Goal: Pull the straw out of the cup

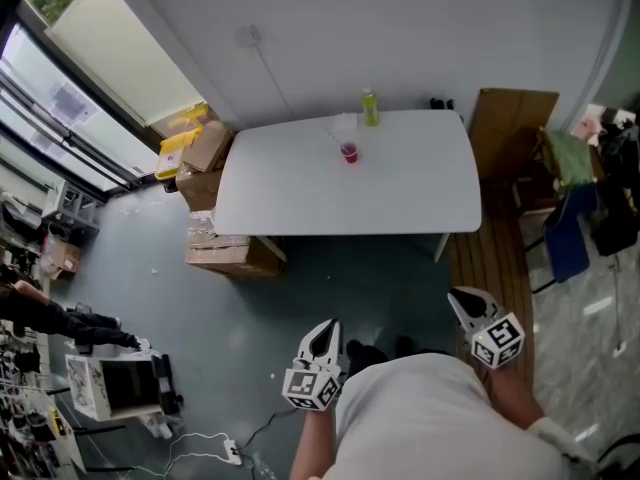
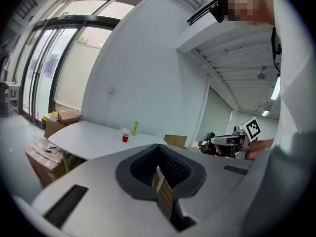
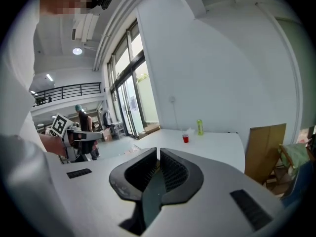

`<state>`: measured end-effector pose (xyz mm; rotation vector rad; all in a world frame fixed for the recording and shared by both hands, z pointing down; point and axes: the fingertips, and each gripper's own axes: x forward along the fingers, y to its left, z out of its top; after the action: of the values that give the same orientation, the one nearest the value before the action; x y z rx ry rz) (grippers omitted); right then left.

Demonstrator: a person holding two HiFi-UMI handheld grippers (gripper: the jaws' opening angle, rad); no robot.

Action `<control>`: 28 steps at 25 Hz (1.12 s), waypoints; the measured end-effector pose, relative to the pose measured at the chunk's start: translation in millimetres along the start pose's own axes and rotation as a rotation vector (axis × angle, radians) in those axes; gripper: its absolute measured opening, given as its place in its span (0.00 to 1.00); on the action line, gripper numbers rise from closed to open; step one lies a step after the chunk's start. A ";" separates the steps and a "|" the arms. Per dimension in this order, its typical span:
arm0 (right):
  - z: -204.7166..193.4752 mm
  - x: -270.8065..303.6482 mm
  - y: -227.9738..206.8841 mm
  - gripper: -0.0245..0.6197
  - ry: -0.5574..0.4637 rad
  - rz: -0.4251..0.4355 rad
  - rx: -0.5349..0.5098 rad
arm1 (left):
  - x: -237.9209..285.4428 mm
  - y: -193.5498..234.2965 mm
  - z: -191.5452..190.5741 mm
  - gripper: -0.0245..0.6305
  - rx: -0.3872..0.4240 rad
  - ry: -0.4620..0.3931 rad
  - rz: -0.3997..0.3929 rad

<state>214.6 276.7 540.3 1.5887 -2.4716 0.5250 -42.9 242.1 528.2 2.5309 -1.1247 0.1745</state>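
A small red cup (image 1: 349, 153) with a thin straw (image 1: 335, 138) leaning out of it stands on the far side of the white table (image 1: 400, 193). The left gripper view shows the cup (image 2: 125, 138) far off, and so does the right gripper view (image 3: 185, 138). Both grippers hang close to the person's body, well short of the table. My left gripper (image 1: 322, 334) (image 2: 158, 146) is shut with nothing in it. My right gripper (image 1: 462, 300) (image 3: 158, 149) is also shut and holds nothing.
A green bottle (image 1: 370, 107) and a clear cup (image 1: 345, 122) stand behind the red cup. Cardboard boxes (image 1: 205, 158) are stacked at the table's left end, a wooden board (image 1: 512, 128) leans at its right, and a blue chair (image 1: 565, 236) stands beyond. Grey floor lies between me and the table.
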 end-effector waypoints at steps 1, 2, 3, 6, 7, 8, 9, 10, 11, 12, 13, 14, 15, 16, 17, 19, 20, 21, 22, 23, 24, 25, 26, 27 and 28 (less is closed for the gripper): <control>0.9 1.0 -0.1 0.10 -0.004 0.007 0.003 | 1.7 -0.7 -0.7 0.04 0.000 0.003 0.000; 1.8 2.8 -0.8 0.10 -0.007 0.011 0.006 | 4.0 -0.5 -0.4 0.04 0.000 0.006 -0.001; 2.7 5.6 -2.2 0.10 -0.004 0.012 0.007 | 6.8 0.7 0.6 0.04 -0.001 0.008 -0.002; 1.7 14.6 -9.0 0.10 0.030 -0.012 0.006 | 14.4 6.4 3.3 0.04 -0.017 0.017 -0.007; 0.5 17.7 -10.6 0.10 0.037 -0.016 0.011 | 16.4 8.6 3.7 0.04 -0.020 0.019 -0.010; -0.3 21.0 -11.8 0.10 0.040 -0.016 0.019 | 18.6 11.2 4.0 0.04 -0.020 0.020 -0.014; -0.5 24.6 -12.8 0.11 0.038 -0.015 0.028 | 21.2 14.5 4.3 0.04 -0.018 0.022 -0.017; 0.1 28.3 -14.0 0.10 0.035 -0.016 0.035 | 24.3 18.3 4.7 0.04 -0.016 0.025 -0.021; 1.6 32.3 -15.2 0.10 0.033 -0.020 0.040 | 27.9 22.8 5.4 0.04 -0.014 0.029 -0.025; 3.3 37.0 -16.2 0.10 0.034 -0.027 0.041 | 32.0 28.1 6.5 0.04 -0.014 0.032 -0.030; 4.8 42.4 -16.7 0.10 0.035 -0.034 0.041 | 36.2 34.2 8.0 0.04 -0.014 0.034 -0.035; 6.3 48.1 -16.8 0.10 0.034 -0.039 0.042 | 40.3 40.6 10.0 0.04 -0.014 0.036 -0.041; 7.8 53.8 -16.2 0.11 0.031 -0.044 0.045 | 44.1 46.9 12.2 0.04 -0.013 0.038 -0.046; 9.1 59.5 -15.1 0.10 0.029 -0.046 0.049 | 47.7 52.8 14.7 0.04 -0.012 0.041 -0.053; 10.1 65.4 -14.3 0.10 0.028 -0.049 0.054 | 52.0 58.4 17.4 0.04 -0.010 0.043 -0.062; 13.6 79.3 -14.7 0.10 0.029 -0.060 0.059 | 62.9 69.6 22.7 0.04 -0.005 0.051 -0.082; 17.0 87.0 -14.6 0.10 0.026 -0.065 0.060 | 68.6 75.9 25.0 0.04 -0.002 0.057 -0.093; 20.9 94.8 -13.6 0.10 0.022 -0.068 0.060 | 74.1 82.7 27.1 0.04 0.001 0.064 -0.103; 25.2 102.6 -12.0 0.10 0.017 -0.070 0.058 | 79.3 89.9 29.4 0.04 0.003 0.069 -0.114; 29.9 110.5 -10.3 0.10 0.014 -0.073 0.054 | 84.4 97.0 32.3 0.04 0.004 0.073 -0.126; 35.0 118.3 -8.9 0.10 0.012 -0.078 0.049 | 89.8 103.8 36.2 0.04 0.004 0.076 -0.139; 40.0 126.1 -8.2 0.10 0.010 -0.085 0.048 | 95.4 110.2 40.7 0.04 0.006 0.077 -0.153; 44.4 133.9 -8.0 0.10 0.009 -0.093 0.049 | 101.2 116.4 45.5 0.04 0.008 0.078 -0.168; 48.3 141.8 -7.9 0.10 0.008 -0.098 0.052 | 106.9 122.4 50.3 0.04 0.011 0.080 -0.182; 52.1 150.0 -7.4 0.11 0.006 -0.101 0.054 | 112.5 128.6 54.9 0.04 0.017 0.082 -0.195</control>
<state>160.7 127.3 540.9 1.7194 -2.3770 0.5848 -63.7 64.4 541.9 2.6040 -0.8436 0.2353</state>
